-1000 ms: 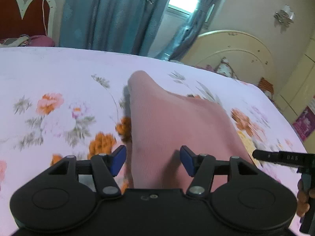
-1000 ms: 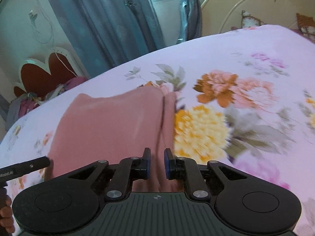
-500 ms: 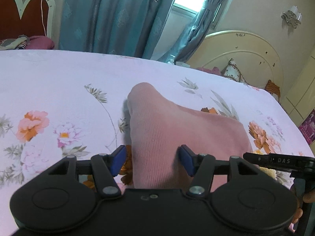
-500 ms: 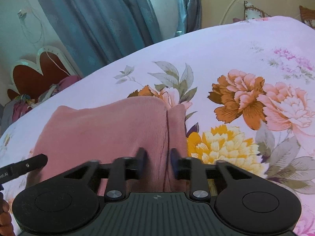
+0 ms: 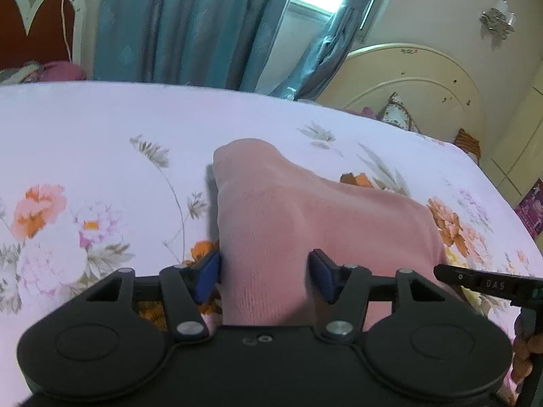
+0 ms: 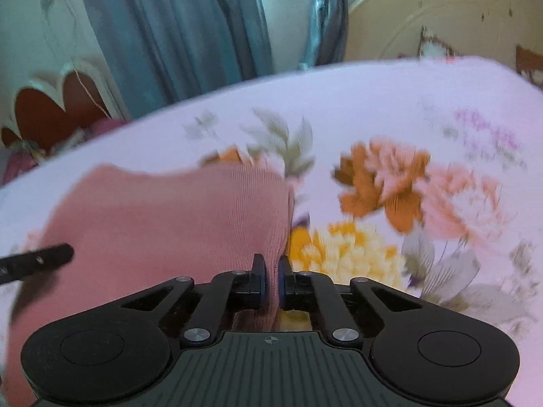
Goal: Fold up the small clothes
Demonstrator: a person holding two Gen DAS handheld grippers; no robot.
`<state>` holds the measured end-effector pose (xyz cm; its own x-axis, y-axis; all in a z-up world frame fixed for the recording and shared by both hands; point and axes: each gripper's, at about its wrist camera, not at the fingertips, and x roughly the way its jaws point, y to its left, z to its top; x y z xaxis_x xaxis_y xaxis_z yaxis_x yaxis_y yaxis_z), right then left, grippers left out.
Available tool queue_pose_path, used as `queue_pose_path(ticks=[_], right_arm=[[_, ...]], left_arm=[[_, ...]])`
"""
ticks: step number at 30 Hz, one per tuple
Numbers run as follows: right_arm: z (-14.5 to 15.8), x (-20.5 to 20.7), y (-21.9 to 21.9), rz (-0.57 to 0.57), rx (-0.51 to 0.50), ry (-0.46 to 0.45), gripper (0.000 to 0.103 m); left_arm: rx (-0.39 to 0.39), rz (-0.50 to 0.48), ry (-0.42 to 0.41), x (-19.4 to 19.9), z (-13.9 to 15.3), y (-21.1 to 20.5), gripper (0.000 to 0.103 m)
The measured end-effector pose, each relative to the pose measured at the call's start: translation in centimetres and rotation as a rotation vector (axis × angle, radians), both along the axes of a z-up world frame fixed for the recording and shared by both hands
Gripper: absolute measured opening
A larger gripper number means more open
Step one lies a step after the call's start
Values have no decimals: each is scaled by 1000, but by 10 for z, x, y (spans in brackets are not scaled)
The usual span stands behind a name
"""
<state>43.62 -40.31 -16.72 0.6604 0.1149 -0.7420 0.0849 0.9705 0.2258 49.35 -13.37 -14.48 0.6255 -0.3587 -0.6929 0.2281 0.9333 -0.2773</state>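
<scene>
Since a second ago our right tongs [image 6: 272, 279] have clamped the pink garment [image 5: 305, 224] at its right edge on the bed [image 5: 85, 129]; left tongs [image 5: 264, 273] straddle it half-open, gripping nothing — we judge the corner-gathering step; next, pinch left, then lift both.

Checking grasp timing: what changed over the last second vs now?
The right tool opened briefly, then closed on the right edge of the pink garment, pinching it between its pads. Both views slid slightly over the floral bedsheet. Unchanged: the left tool stays open, straddling the garment's left part, pads not pressing; the garment stays on the bed.
</scene>
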Motion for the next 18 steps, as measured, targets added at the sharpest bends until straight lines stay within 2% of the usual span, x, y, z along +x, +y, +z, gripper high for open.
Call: queue_pose_path(ticks=[6,10,18], right_arm=[[23,-1,0,-25,4,-72,7],[35,15,12,-3,-28,-126,7],[11,50,35,17,-84,-113,7]], left_arm=[[-9,28,-36,2,19,7,59],[-10,47,-38,18,20,2,50],[31,74,-8,36,-1,-13,51]])
